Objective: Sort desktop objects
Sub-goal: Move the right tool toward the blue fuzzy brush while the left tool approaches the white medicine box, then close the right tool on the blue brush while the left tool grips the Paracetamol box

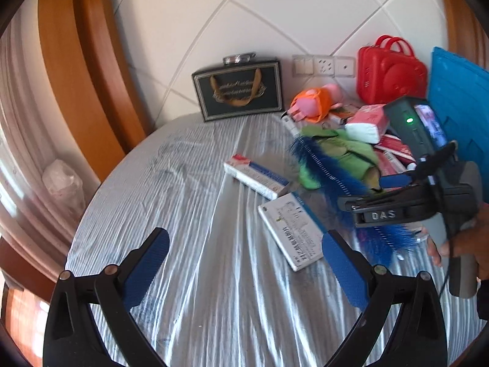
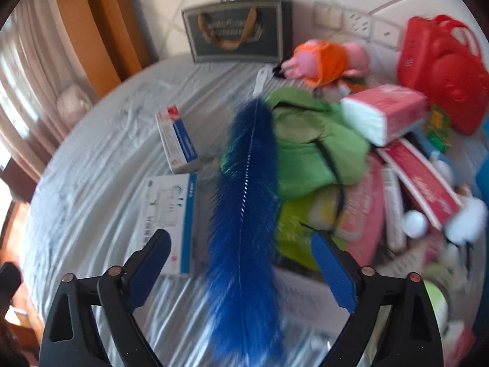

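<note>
Jaws wide on both grippers; 1 blue bottle brush (image 2: 244, 202), 2 white boxes (image 1: 288, 229) beside it.

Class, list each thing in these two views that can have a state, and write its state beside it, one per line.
Left gripper: open, holds nothing, above the table.
Right gripper: open, fingers either side of the blue brush, not closed on it.
Blue brush: lying across the green plush toy.
Green plush toy: slumped on the pile.
Tissue pack: resting on the pile, tilted.
Blue-edged box: flat, closed.
</note>
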A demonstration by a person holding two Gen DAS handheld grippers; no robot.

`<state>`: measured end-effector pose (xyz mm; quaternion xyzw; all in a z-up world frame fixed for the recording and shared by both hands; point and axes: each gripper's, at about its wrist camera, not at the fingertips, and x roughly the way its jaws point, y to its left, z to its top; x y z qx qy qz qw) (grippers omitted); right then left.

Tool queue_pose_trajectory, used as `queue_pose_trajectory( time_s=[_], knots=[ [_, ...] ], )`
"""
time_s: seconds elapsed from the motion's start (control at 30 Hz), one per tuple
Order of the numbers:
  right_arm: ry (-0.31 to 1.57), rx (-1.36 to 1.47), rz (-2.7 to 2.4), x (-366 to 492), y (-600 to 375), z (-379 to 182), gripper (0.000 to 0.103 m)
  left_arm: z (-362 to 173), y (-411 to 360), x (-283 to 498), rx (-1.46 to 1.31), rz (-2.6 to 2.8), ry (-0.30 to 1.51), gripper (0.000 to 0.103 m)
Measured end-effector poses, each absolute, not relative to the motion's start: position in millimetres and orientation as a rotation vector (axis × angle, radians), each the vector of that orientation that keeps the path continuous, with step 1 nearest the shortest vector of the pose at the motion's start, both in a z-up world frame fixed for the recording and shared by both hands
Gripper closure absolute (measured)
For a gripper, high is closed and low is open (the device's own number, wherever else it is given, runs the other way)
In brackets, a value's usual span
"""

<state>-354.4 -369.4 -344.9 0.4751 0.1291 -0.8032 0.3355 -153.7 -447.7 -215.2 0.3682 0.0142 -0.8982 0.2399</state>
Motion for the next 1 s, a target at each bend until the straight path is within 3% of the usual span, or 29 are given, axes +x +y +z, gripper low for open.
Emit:
queue_pose_trajectory(
  time_s=[0.17,0.2,0.23,0.33,0.4,0.57,0.8,0.93,0.97,1.0],
  knots=[
    [0.348,1.351,-2.055,-394,-388,-391,0.02,-232,-460,-160,1.037,-2.418,0.088,0.001],
    [0.356,1.326,-2.061,-396,-390,-391,0.032,-238,-462,-164,1.051,-2.405,0.098,0.001],
    [0.385,1.296,-2.056,-396,-395,-391,0.055,-241,-464,-167,1.061,-2.399,0.109,0.001],
    [0.475,1.274,-1.995,-400,-410,-394,0.079,-253,-469,-189,1.085,-2.392,0.158,0.001],
    [0.43,1.278,-1.964,-403,-406,-388,0.086,-261,-470,-206,1.13,-2.415,0.177,0.001],
    [0.256,1.198,-1.99,-403,-357,-345,0.086,-286,-463,-251,1.21,-2.429,0.225,0.001],
    [0.186,1.077,-2.005,-384,-321,-306,0.086,-335,-460,-285,1.319,-2.28,0.263,0.004],
    [0.157,1.057,-1.993,-381,-313,-299,0.086,-345,-464,-283,1.305,-2.273,0.333,0.014],
    [0.155,1.051,-1.995,-379,-311,-298,0.086,-344,-464,-283,1.306,-2.298,0.343,0.028],
    [0.153,1.048,-2.0,-379,-310,-298,0.086,-343,-463,-283,1.316,-2.325,0.337,0.028]
  ],
)
